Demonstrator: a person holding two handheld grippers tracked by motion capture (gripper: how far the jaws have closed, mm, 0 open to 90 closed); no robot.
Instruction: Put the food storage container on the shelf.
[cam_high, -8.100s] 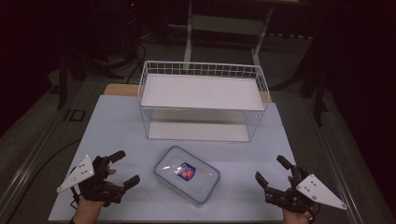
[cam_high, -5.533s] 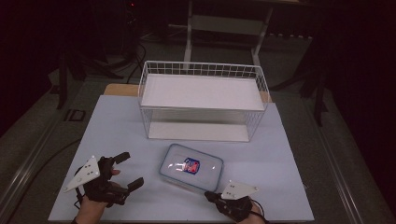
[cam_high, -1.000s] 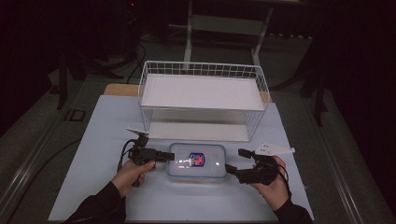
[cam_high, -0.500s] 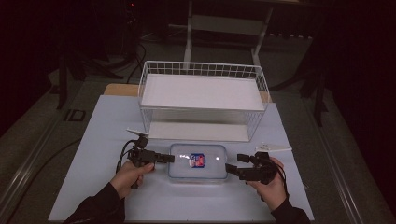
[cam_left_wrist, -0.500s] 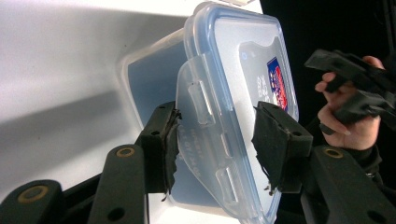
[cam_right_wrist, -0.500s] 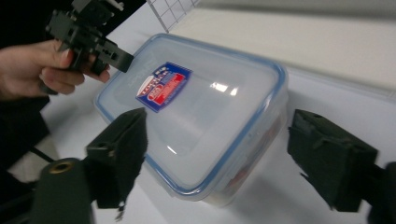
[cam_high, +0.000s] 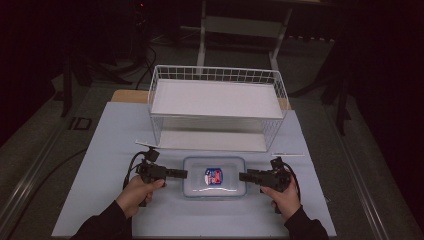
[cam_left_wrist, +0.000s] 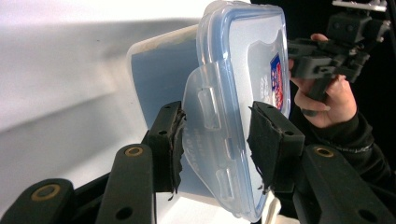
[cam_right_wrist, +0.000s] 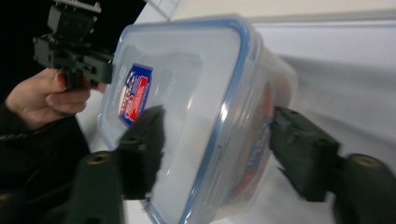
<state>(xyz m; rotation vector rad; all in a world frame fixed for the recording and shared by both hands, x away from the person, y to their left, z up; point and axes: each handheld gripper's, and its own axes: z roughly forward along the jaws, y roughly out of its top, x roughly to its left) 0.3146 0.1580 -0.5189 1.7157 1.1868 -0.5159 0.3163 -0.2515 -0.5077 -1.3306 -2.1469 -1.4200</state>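
A clear plastic container (cam_high: 214, 176) with a blue-rimmed lid and a red and blue label lies on the white table, in front of the wire basket. My left gripper (cam_high: 184, 173) is at its left end. In the left gripper view the two pads (cam_left_wrist: 173, 140) press on either side of the lid's latch flap (cam_left_wrist: 210, 121), so the gripper (cam_left_wrist: 217, 126) is shut on it. My right gripper (cam_high: 242, 176) is at the container's right end. In the blurred right gripper view its jaws (cam_right_wrist: 217, 140) stand wide, one over the lid and one by the bottom of the container (cam_right_wrist: 187, 84).
A white wire basket (cam_high: 215, 69) with a white floor stands just behind the container. Bare table (cam_high: 110, 150) lies to both sides and in front. The person's hands and dark sleeves come in from the bottom. The surroundings are dark.
My right gripper has slid left until its jaws straddle the container's right end. The left gripper has stayed at the left end. The container has barely shifted.
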